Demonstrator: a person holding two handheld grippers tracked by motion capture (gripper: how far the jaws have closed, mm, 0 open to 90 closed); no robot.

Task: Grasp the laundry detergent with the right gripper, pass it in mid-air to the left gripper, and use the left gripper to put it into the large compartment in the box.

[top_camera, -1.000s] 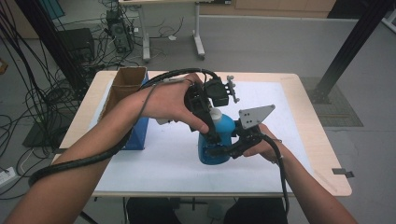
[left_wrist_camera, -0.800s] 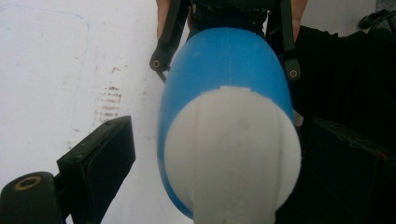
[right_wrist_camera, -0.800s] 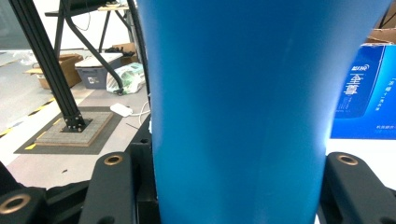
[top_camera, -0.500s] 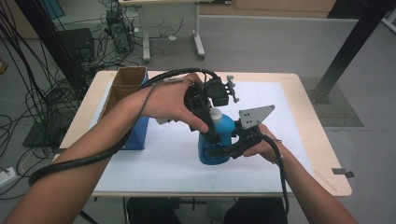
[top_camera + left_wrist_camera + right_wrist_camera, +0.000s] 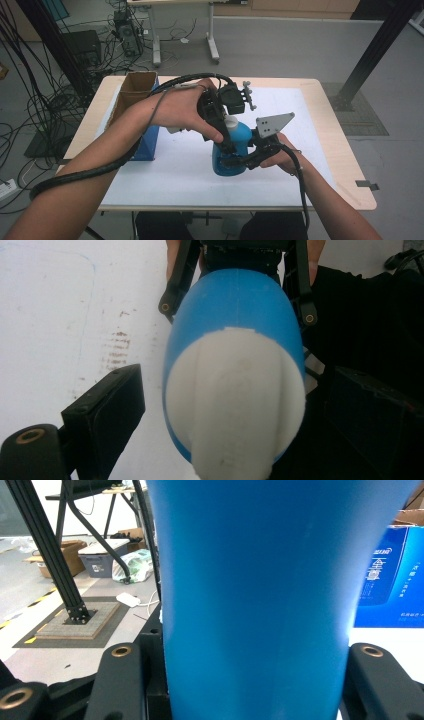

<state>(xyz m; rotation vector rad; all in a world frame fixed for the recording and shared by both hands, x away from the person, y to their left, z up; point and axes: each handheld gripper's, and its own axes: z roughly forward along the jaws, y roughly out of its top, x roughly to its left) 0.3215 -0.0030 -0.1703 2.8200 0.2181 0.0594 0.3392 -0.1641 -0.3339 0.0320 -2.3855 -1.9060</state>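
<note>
Blue bottle stands upright on the white surface, directly between the two sets of tongs. Right tongs are clenched on the bottle's lower body from the side; in the right gripper view the blue wall sits squarely between both jaws, and the hold looks centred. Left tongs come down from above with the white cap between their jaws; in the left gripper view both jaws stand apart from the cap, so these tongs are released, not yet gripping. Step in hand, as judged: seizing the cap to unscrew it while the body is braced. To do it well, centre the left jaws on the cap, close on its sides rather than the blue shoulder, and keep the twist in line with the bottle's axis. Right tongs should hold firm without squeezing harder, as a soft wall could buckle. A blue box stands well clear beyond the left tongs.
</note>
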